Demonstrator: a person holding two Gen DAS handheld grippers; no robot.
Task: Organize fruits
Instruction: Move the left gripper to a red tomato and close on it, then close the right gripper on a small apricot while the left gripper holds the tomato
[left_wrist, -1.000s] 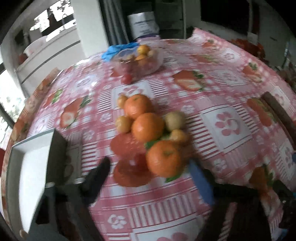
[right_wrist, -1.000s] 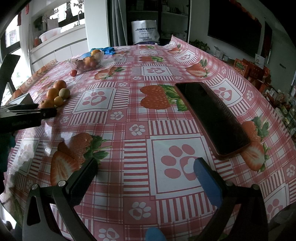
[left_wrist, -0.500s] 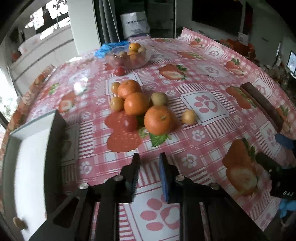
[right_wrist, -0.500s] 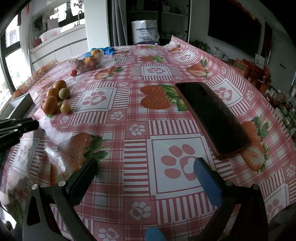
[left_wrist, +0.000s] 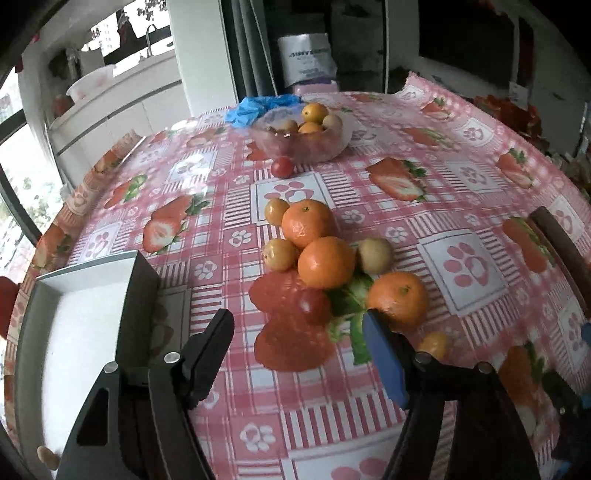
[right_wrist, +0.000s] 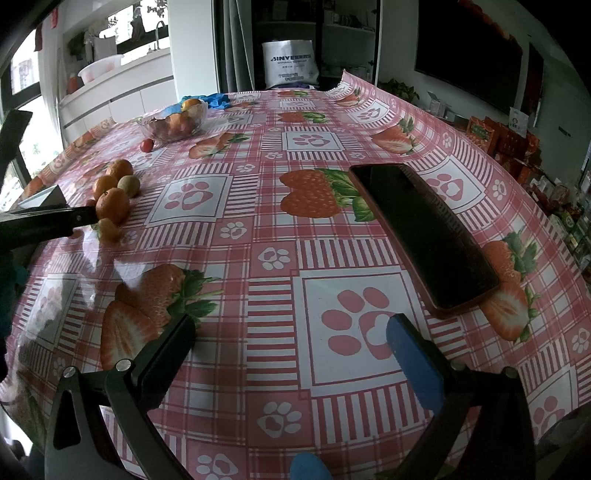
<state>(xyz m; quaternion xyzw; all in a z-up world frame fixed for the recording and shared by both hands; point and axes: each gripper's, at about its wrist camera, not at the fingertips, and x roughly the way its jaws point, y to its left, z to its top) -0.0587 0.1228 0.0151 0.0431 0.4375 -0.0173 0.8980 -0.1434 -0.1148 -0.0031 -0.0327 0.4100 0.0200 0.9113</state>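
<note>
— Left tongs (left_wrist: 297, 332)?
— Spread, just reopened, nothing between; the nearest mandarin (left_wrist: 397, 297) sits beyond the blue tip.
— Right tongs (right_wrist: 290, 332)?
— Spread, empty, over bare surface (right_wrist: 258, 229).

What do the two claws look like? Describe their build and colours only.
The left claw and the right claw match: each has one black finger with a ribbed pad, one finger with a flat blue pad, black angular frames with triangular cut-outs, and silver rivets at the pivots. No cables or sleeves show.
</note>
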